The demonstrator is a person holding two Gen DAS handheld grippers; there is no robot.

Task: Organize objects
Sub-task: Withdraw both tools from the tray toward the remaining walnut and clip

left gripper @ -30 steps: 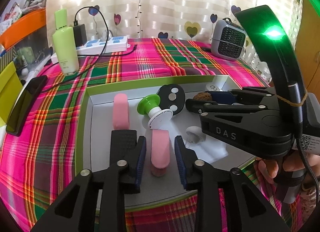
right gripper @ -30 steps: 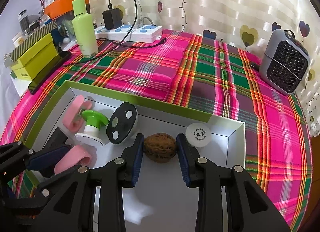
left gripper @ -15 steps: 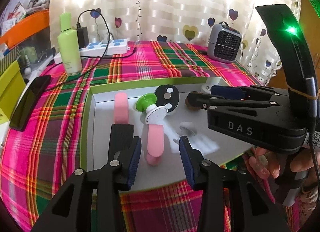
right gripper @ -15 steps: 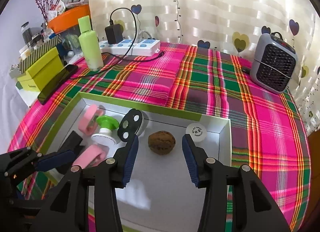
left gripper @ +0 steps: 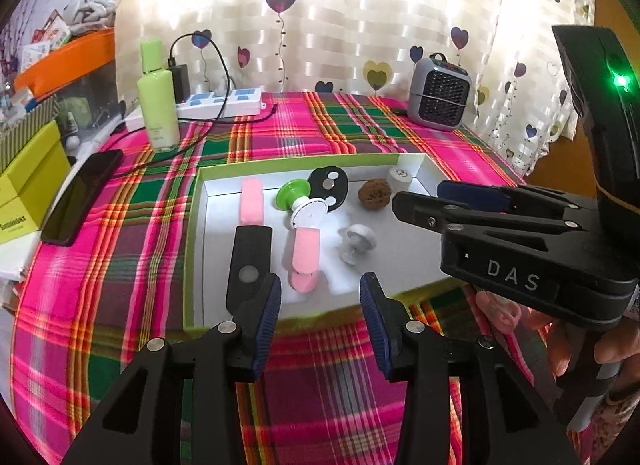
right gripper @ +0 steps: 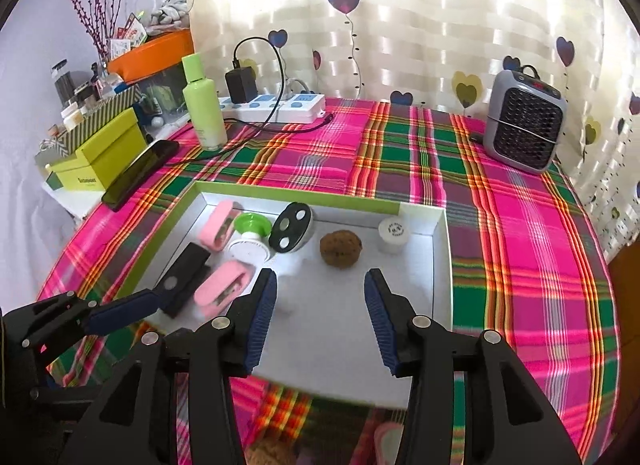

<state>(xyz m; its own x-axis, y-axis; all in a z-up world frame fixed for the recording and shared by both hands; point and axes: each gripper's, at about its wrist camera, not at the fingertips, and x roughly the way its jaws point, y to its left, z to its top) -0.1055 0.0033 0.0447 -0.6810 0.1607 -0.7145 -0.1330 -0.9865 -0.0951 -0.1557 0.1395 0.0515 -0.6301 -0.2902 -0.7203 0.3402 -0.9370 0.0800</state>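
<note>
The tabletop [right gripper: 520, 225], under a pink and green plaid cloth, carries a shallow tray [right gripper: 442, 261] with green outer walls and a white floor, set near its front edge. A grey heater [right gripper: 524, 121] stands at the tabletop's far right corner; a green bottle [right gripper: 202, 105] and a white power strip [right gripper: 280, 107] stand along the far edge at left; a black phone [right gripper: 140, 173] lies at the left edge.

In the tray: a black flat case [left gripper: 250, 261] by the left wall; one pink clip [left gripper: 251, 201] in the far left corner and a second pink clip [left gripper: 305, 261] near the middle; a black disc [left gripper: 330, 187] leaning on the far wall; a green-topped stopper [left gripper: 302, 205] beside the disc; a brown walnut [right gripper: 341, 248] near the far wall; a white jar [right gripper: 394, 233] in the far right corner; a small white knob [left gripper: 358, 241] mid-floor.

The left tongs [left gripper: 320, 313] stand apart, having just been opening, nothing between them, over the tray's front edge. The right tongs [right gripper: 320, 313] likewise stand apart after opening, empty, the walnut beyond their tips.
</note>
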